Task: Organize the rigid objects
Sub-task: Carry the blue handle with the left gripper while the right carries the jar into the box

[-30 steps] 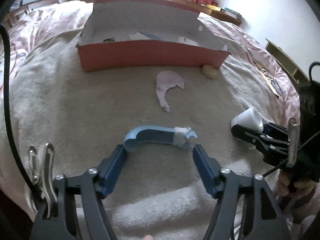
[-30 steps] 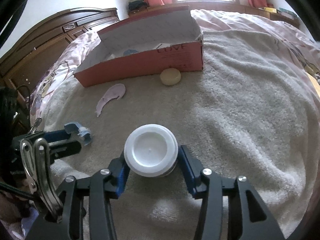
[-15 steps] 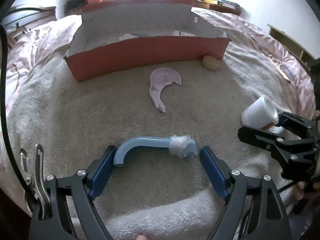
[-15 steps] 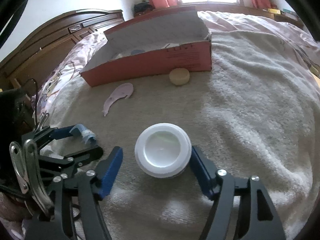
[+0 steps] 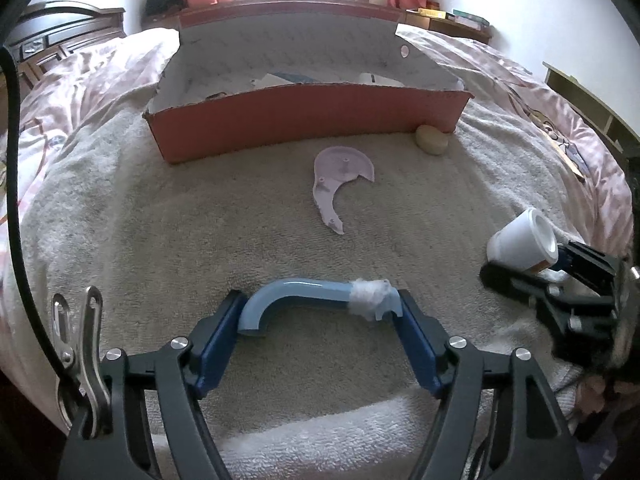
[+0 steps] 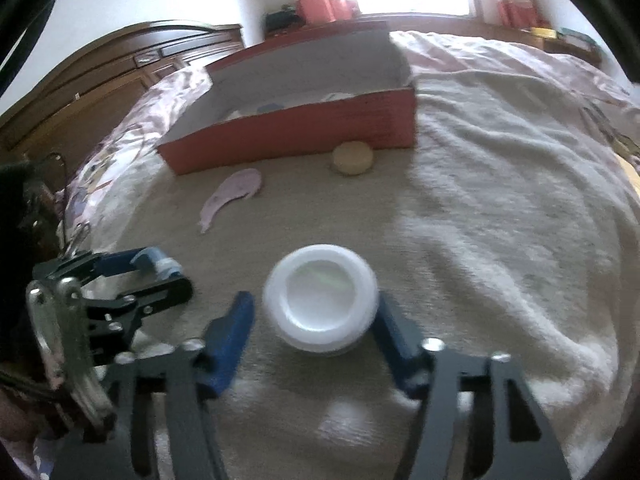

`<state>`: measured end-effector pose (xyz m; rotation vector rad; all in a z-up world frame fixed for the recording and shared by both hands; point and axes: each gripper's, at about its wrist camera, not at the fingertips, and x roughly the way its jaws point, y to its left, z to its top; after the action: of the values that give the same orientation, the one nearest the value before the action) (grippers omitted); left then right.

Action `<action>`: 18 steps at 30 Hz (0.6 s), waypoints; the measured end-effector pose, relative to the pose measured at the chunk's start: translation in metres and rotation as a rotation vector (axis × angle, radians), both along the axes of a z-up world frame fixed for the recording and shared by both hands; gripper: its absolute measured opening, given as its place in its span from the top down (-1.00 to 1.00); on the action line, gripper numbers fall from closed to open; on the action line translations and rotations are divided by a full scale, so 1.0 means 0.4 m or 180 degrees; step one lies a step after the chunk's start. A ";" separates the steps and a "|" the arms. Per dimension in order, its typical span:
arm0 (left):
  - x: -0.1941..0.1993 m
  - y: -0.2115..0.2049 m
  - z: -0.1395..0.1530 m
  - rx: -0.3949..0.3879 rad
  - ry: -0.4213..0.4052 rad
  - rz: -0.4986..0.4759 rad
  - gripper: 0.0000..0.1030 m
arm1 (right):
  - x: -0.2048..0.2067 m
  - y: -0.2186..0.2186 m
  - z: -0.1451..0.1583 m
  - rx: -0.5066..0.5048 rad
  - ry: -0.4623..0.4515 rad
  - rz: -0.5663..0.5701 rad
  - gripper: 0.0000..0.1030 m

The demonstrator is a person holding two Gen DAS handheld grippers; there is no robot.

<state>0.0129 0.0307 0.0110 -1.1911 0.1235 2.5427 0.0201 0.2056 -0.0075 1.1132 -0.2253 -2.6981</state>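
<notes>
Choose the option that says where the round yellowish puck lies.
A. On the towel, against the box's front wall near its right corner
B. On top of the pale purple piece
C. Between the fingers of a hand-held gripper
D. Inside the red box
A: the yellowish puck rests on the towel at the foot of the red box, near its right corner.

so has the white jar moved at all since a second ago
No. The white jar lies just as far in front of the yellow disc as before.
</notes>
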 end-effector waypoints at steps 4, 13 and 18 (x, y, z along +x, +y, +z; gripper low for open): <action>0.003 -0.001 0.005 0.0024 0.0022 0.0009 -0.46 | 0.001 0.019 0.000 -0.0072 -0.0003 -0.0074 0.14; 0.016 -0.018 0.033 0.0048 0.0142 0.0075 -0.46 | 0.008 0.013 0.009 -0.0018 0.0006 -0.0099 0.15; 0.009 -0.022 0.067 0.0069 0.0231 0.0070 -0.46 | 0.010 0.010 0.031 -0.0023 0.0061 -0.0075 0.15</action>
<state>0.0164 0.0220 0.0377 -1.0984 0.1001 2.6006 0.0239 0.2095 0.0050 1.0888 -0.2461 -2.7251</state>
